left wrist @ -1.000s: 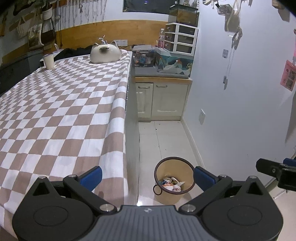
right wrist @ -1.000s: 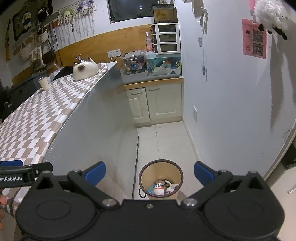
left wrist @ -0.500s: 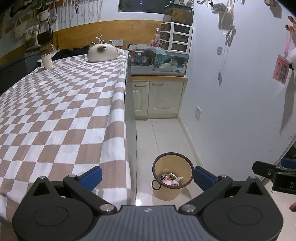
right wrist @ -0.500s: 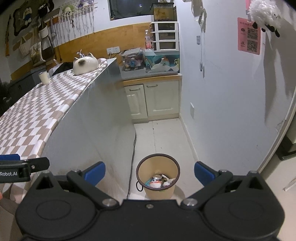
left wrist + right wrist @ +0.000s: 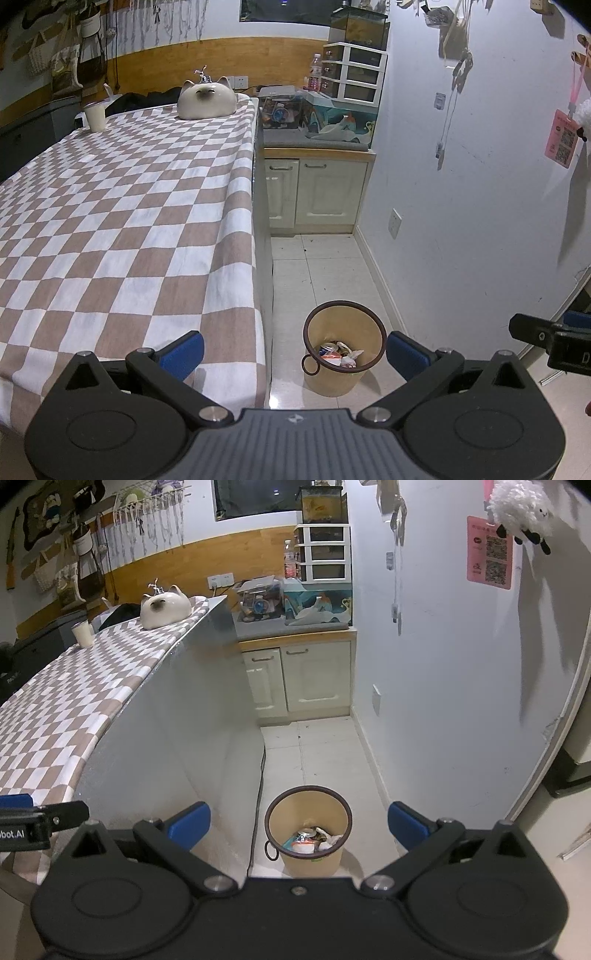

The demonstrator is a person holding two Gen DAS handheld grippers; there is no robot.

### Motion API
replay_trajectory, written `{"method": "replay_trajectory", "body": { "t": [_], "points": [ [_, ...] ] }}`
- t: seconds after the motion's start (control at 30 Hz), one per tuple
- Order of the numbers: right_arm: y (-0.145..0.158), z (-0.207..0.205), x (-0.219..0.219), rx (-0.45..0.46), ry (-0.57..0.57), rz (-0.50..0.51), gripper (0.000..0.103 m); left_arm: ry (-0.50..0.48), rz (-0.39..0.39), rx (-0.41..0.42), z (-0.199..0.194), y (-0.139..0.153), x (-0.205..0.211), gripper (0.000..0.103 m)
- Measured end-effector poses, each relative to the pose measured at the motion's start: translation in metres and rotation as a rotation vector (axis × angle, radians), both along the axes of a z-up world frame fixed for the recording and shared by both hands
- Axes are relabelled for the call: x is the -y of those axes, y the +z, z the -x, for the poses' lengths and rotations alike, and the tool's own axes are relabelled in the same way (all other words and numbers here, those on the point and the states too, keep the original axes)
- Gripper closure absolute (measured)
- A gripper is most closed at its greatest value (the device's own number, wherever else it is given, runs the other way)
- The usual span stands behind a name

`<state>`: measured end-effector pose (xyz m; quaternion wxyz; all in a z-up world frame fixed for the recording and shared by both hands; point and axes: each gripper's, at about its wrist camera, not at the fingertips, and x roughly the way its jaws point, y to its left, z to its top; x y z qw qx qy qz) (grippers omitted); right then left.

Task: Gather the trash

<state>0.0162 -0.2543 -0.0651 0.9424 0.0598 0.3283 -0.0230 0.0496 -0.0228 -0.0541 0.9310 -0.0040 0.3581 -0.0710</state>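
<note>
A tan trash bin [image 5: 341, 354] with a dark rim stands on the tiled floor beside the table; it also shows in the right wrist view [image 5: 308, 830]. Several crumpled wrappers [image 5: 338, 355] lie inside it, also seen in the right wrist view [image 5: 314, 841]. My left gripper [image 5: 293, 350] is open and empty, held above the table's near corner and the bin. My right gripper [image 5: 297, 821] is open and empty, above the bin. The right gripper's side [image 5: 546, 339] shows at the left view's right edge; the left gripper's side [image 5: 33, 821] shows at the right view's left edge.
A table with a brown-and-white checked cloth [image 5: 122, 221] fills the left. A white cat-shaped pot [image 5: 206, 99] and a paper cup [image 5: 95, 116] stand at its far end. A cluttered cabinet [image 5: 317, 184] stands at the back; a white wall [image 5: 461, 221] runs along the right.
Both grippers have pulled back and risen a little, so the bin looks smaller and farther. Both stay open and empty.
</note>
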Motion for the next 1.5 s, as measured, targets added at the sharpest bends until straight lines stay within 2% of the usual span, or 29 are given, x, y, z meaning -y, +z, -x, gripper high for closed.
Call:
{"method": "replay_trajectory", "body": {
  "t": [1.5],
  "points": [
    [-0.0039,-0.0011,-0.0045,-0.011,-0.003,0.018,0.000,0.003,0.003,0.000,0.0001,-0.0009,-0.0021,0.000]
  ]
}}
